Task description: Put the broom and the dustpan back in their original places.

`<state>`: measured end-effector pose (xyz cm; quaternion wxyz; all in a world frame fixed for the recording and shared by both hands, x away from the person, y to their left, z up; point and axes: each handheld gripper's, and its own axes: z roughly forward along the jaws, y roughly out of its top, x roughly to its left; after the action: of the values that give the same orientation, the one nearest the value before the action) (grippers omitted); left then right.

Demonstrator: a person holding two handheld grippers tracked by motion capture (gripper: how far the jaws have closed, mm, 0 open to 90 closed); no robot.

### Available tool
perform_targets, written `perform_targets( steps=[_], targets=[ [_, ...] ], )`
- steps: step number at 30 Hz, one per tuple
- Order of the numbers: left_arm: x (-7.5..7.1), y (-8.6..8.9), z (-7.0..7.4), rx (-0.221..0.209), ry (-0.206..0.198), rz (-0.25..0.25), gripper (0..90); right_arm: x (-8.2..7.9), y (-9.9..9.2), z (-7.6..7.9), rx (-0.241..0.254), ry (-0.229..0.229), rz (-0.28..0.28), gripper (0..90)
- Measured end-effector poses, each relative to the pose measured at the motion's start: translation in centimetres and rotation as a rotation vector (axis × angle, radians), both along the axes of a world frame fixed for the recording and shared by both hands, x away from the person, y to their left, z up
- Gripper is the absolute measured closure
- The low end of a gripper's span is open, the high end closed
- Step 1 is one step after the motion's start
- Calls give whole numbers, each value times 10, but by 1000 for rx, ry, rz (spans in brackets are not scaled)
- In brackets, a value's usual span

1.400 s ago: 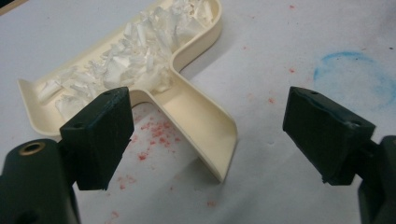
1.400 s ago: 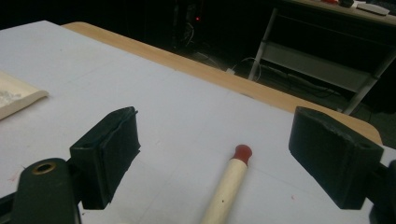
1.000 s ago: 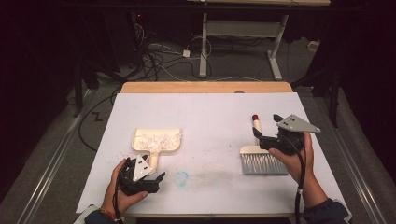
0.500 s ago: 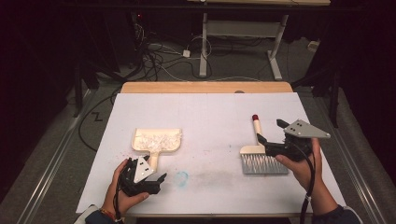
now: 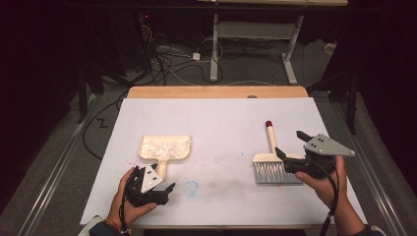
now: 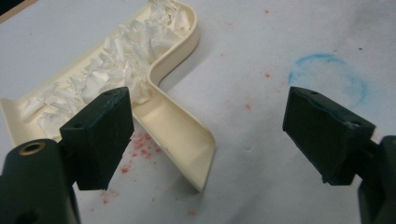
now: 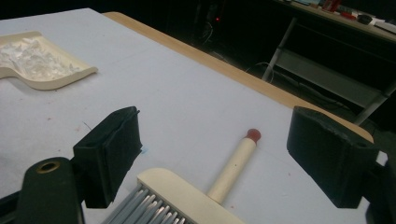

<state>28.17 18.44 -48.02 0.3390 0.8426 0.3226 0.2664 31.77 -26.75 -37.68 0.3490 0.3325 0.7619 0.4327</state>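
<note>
A cream dustpan [image 5: 165, 148] [image 6: 154, 88] holding white shredded bits [image 5: 163, 146] [image 6: 107, 70] lies left of centre on the white table cover. My left gripper [image 5: 161, 184] [image 6: 205, 126] is open just behind the dustpan's handle, which lies between its jaws. A hand brush [image 5: 273, 162] [image 7: 205, 191] with grey bristles and a cream, red-tipped handle lies on the right. My right gripper [image 5: 291, 147] [image 7: 215, 149] is open right beside and above the brush, with nothing gripped.
A faint blue ring [image 5: 192, 186] [image 6: 327, 77] and red specks mark the white cover [image 5: 221, 123] near the front. A wooden table edge [image 5: 216, 92] runs along the back. Cables and desk legs stand on the dark floor beyond.
My right gripper has drawn back to the right, away from the brush handle. The brush lies on the table. The left gripper and the dustpan have stayed put.
</note>
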Motion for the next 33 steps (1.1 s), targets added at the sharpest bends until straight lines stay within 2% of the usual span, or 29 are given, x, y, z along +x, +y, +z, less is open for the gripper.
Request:
perform_targets(
  steps=[8,11,20,25,26,33],
  targets=[
    [0,1,1,-4,-1,-1,159,-11,-4,-1,-9,3,27,181],
    [0,1,1,-5,-2,-1,159,-14,-4,-2,-27,-2,30,182],
    [0,0,1,-5,-4,-6,159,-22,-9,-9,-55,-6,26,181],
    [-1,0,0,-7,10,-3,159,-25,-13,-13,-59,-9,27,181],
    [0,0,1,0,-1,-8,159,-25,-14,-14,-60,-10,25,181],
    [0,-1,0,1,2,-12,159,-28,-22,-22,-62,-7,22,180]
  ],
)
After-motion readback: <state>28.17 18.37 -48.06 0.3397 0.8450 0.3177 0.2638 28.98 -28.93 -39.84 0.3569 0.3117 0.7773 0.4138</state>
